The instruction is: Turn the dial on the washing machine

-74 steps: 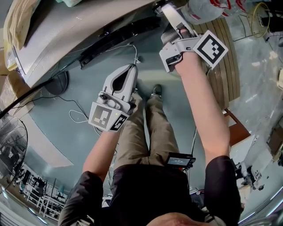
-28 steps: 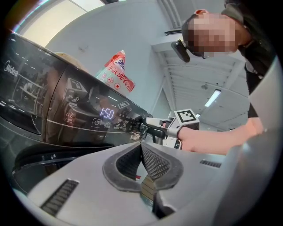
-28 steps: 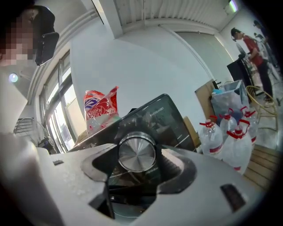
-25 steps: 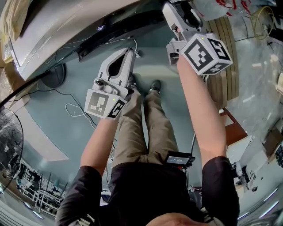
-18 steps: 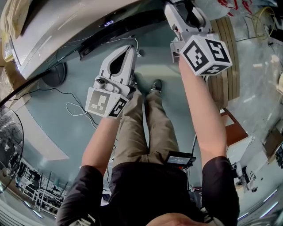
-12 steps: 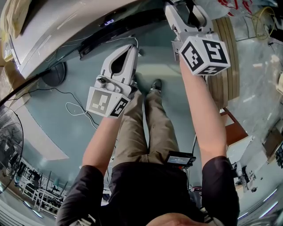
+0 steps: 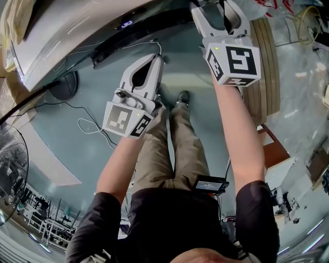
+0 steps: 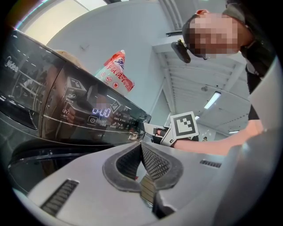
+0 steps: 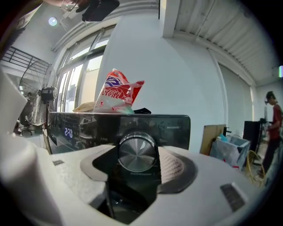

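The washing machine's dark control panel (image 9: 110, 128) carries a round silver dial (image 9: 137, 150). My right gripper (image 9: 138, 160) is shut on that dial, one pad on each side of it. In the head view the right gripper (image 7: 208, 7) reaches up to the panel (image 7: 139, 33) and its tips are cut off by the frame edge. A lit display (image 8: 101, 112) glows on the panel. My left gripper (image 7: 157, 57) hangs below the panel, shut with its pads (image 8: 152, 161) pressed together and nothing between them. It is apart from the machine.
A red-and-white bag (image 9: 117, 90) lies on top of the machine. Cables (image 7: 87, 126) trail over the floor, and a fan (image 7: 10, 169) stands at the far left. A wooden board (image 7: 267, 67) leans at the right. A person (image 9: 276, 114) stands far off.
My right gripper has risen to the panel and rolled about its axis, so its marker cube shows a different face. The panel display has lit up. The left gripper barely shifted.
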`<action>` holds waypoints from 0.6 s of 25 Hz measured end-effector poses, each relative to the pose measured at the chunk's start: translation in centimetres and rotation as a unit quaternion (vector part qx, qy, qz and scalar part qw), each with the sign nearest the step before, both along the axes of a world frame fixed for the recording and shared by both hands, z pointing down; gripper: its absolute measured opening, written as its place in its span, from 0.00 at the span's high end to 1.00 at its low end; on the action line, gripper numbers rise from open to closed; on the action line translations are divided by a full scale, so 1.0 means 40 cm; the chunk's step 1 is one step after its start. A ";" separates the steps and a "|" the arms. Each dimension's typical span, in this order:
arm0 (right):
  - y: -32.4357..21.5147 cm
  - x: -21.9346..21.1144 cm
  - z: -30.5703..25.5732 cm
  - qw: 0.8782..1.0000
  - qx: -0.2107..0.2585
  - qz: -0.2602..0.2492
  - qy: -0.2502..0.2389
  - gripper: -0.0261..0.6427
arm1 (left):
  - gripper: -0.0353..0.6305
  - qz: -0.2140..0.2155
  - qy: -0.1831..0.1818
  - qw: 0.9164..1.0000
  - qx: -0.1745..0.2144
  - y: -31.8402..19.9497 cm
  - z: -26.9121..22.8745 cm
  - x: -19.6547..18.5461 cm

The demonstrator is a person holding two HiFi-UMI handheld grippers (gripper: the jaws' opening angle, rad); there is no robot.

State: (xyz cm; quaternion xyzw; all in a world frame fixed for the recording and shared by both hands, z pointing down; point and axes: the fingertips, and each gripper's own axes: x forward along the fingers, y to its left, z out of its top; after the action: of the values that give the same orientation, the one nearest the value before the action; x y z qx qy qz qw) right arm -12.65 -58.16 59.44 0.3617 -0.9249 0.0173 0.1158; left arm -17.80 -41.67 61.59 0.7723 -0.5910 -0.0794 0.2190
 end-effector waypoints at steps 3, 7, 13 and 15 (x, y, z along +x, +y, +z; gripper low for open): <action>0.001 0.006 -0.002 1.000 0.008 0.001 0.005 0.55 | 0.95 0.002 0.000 1.000 0.001 -0.002 -0.004 0.010; 0.002 0.008 -0.001 1.000 -0.001 -0.002 -0.016 0.55 | 0.95 0.005 0.001 1.000 0.001 -0.001 -0.004 0.018; 0.043 0.035 0.007 1.000 -0.004 -0.010 -0.028 0.55 | 0.95 0.004 -0.001 1.000 -0.002 0.008 0.007 0.016; 0.071 0.055 0.008 0.999 -0.006 -0.014 -0.033 0.55 | 0.95 0.006 -0.007 1.000 -0.002 0.011 0.009 0.025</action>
State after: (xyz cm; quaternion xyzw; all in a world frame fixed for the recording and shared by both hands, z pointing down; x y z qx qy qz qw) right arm -10.46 -55.33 59.74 0.3473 -0.9331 0.0331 0.0878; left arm -16.80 -41.24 61.96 0.7757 -0.5881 -0.0715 0.2173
